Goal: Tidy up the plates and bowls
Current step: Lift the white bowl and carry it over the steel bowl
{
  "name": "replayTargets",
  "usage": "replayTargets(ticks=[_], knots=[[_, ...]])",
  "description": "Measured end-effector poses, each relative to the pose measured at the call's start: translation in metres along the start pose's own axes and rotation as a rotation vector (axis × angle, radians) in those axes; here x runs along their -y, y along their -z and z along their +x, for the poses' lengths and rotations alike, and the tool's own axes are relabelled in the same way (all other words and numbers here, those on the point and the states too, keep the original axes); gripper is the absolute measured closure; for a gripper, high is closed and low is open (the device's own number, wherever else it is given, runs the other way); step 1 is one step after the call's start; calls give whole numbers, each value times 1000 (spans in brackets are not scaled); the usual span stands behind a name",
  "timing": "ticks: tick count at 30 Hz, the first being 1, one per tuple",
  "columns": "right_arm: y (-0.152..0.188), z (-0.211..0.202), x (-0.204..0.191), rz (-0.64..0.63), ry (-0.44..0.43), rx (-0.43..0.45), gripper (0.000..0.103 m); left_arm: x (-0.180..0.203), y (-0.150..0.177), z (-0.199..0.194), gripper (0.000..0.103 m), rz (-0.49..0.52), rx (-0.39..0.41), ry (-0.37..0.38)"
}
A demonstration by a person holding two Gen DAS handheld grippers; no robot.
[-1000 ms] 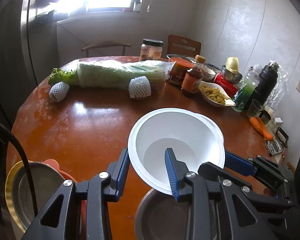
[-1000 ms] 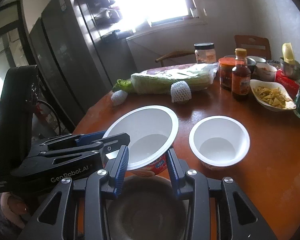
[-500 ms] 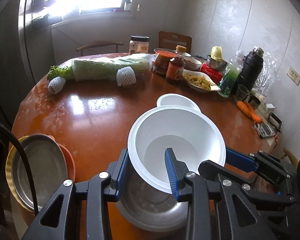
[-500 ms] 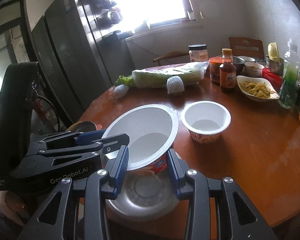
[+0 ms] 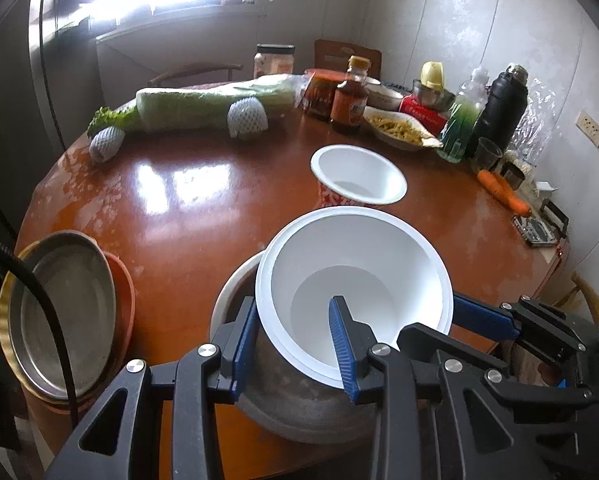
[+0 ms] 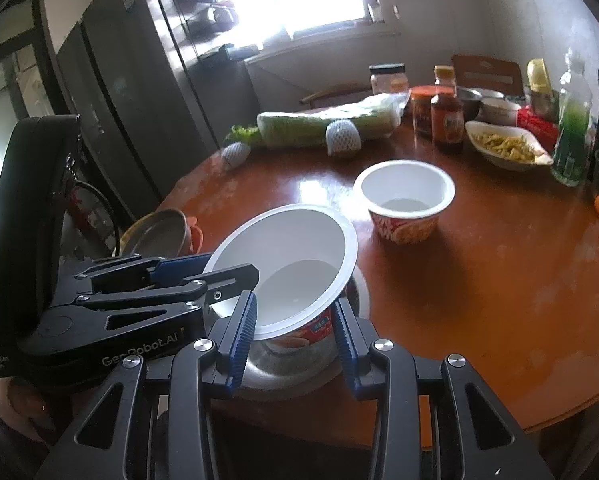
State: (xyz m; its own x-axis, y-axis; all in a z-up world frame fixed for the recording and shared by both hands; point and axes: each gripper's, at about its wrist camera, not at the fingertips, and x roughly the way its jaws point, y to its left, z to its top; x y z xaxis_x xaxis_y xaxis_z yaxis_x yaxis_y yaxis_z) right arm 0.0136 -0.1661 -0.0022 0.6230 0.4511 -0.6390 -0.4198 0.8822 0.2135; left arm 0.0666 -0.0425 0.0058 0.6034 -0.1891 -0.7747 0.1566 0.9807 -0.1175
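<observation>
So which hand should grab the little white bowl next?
Right, probably. The left gripper is pinching the big white bowl by its rim, one finger inside, so it's busy. The little white bowl stands over on the right gripper's side.

The tilted bowl (image 6: 287,268) is showing a white inside and a red printed outside — the smaller bowl (image 6: 405,204) is wearing the same colours. Blue ribbed pads (image 5: 341,348) are lining black grippers; the table (image 5: 187,216) is gleaming reddish-brown — carrots (image 5: 503,192) glowing orange.
</observation>
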Motion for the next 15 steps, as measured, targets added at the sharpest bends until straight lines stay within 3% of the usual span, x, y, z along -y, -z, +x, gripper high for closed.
replayTargets(ticks=[5,15], knots=[[6,11,0,8,0,-32,62,-5,7,9,68,-2,-20,-32],[11,16,4,12,8,-51,62,-4,9,16,68,0,-30,-14]])
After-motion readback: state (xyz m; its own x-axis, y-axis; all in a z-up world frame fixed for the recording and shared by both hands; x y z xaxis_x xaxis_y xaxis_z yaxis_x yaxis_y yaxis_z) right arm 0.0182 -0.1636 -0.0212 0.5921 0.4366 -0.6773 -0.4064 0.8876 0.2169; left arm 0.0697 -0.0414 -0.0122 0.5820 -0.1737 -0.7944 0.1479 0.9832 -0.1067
